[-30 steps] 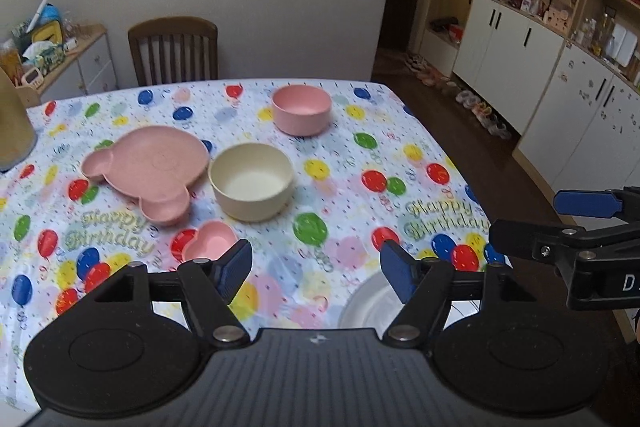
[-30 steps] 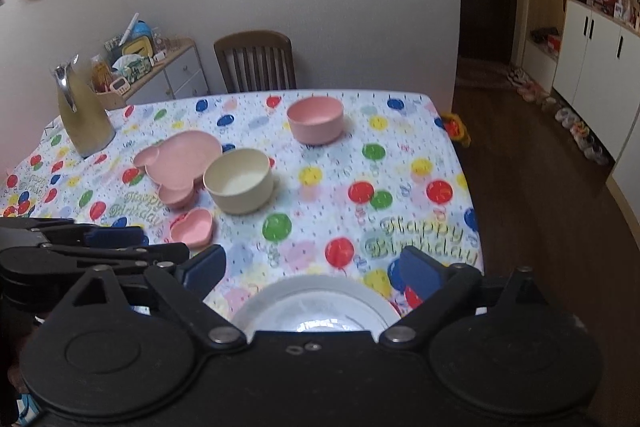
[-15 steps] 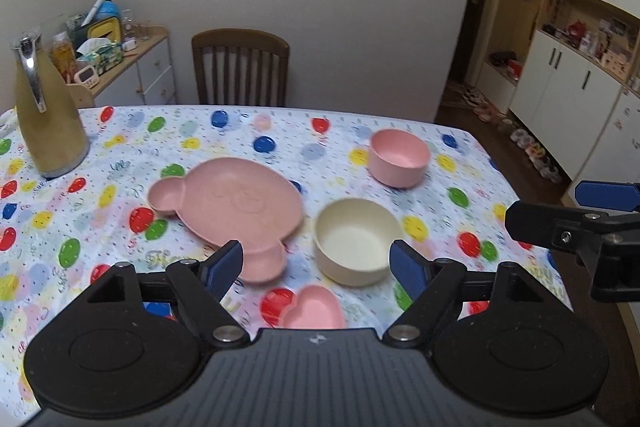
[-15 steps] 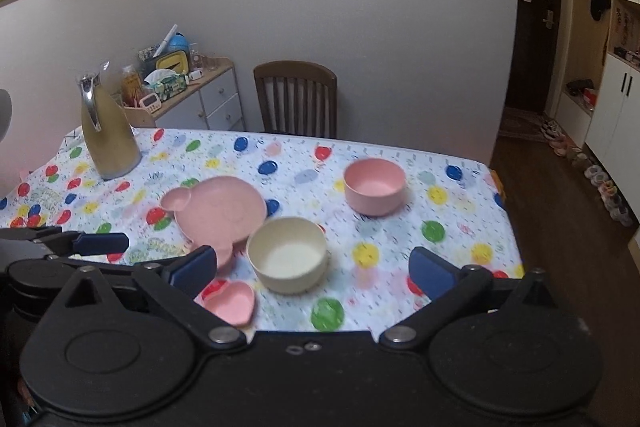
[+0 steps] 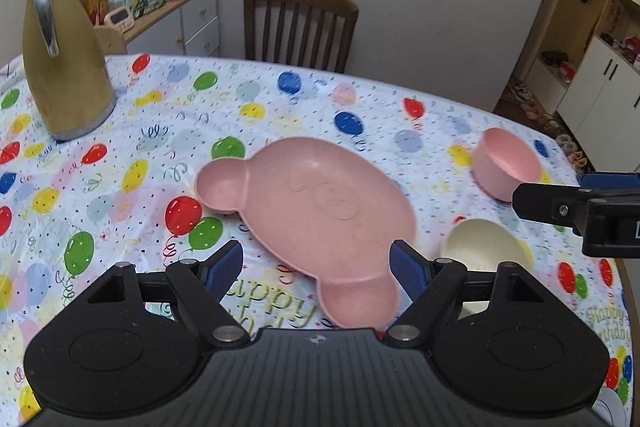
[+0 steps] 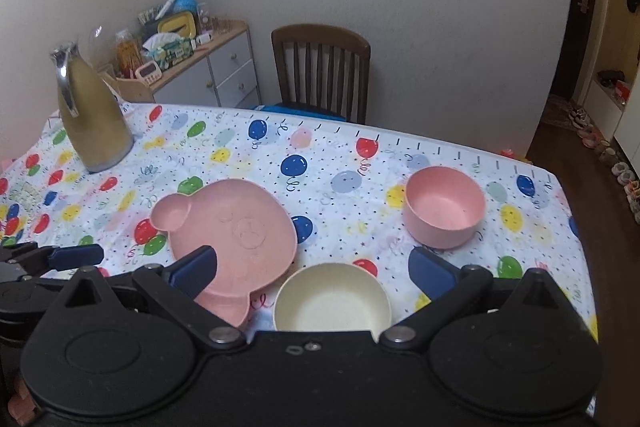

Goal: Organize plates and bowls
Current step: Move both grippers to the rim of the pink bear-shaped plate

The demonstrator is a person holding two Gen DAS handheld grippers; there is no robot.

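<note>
**Both grippers held apart above the dishes**

A counter [image 6: 340, 155] covered with a balloon-print cloth is seen from both wrist views. A pink bear-shaped plate [image 5: 320, 203] is laid flat near the middle of it, with one ear compartment turned toward the gold jug [image 5: 60, 67] and the other toward the near edge. Just beside the plate, on its right, a cream bowl [image 6: 332, 301] is set upright, and farther back on the right a pink bowl [image 6: 444, 207] is placed well apart from the plate.

The left gripper [image 5: 318, 267] is held above the near part of the plate, its blue-padded jaws spread wide with nothing between them. The right gripper [image 6: 312, 269] is likewise spread wide and empty, positioned over the cream bowl. No dish is seen to be touched by either one.

A wooden chair [image 6: 320, 75] is pushed against the far side of the counter, and a cluttered sideboard [image 6: 200, 67] is placed against the wall beside it.
</note>
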